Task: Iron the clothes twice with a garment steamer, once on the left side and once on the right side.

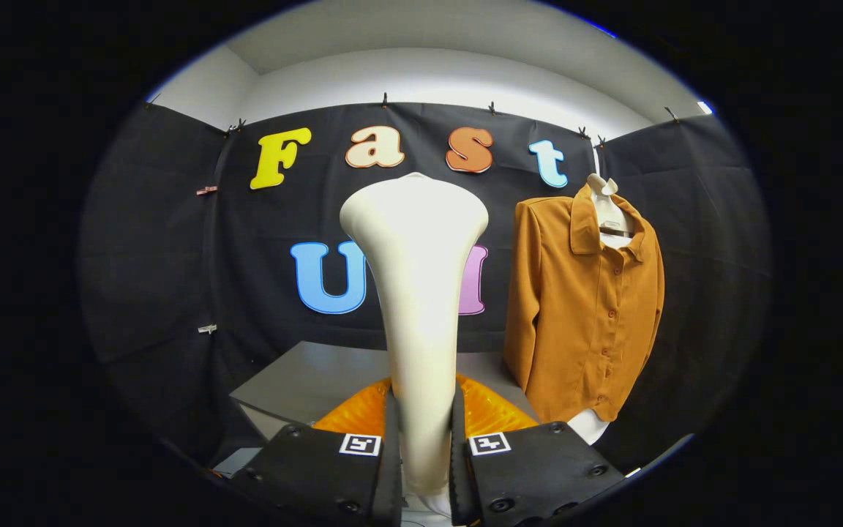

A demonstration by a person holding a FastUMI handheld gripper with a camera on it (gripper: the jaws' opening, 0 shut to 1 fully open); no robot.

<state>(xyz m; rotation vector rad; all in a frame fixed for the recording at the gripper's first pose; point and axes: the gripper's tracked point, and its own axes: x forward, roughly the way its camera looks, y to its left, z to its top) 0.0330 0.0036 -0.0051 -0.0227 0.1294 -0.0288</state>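
A cream-white garment steamer (416,293) stands upright between my fingers, its handle narrow at the bottom and its head flaring wide at the top. My gripper (425,454) is shut on the steamer's handle, both fingers pressing its sides. An orange translucent part (487,413) of the steamer's base shows behind the fingers. To the right and beyond the fingers, a rust-orange button-up shirt (586,307) hangs on a white hanger form (607,208), its front facing me, apart from the steamer head.
A grey table (312,377) lies beyond the fingers, under the steamer and to the left of the shirt. Black cloth walls close the booth behind and at both sides.
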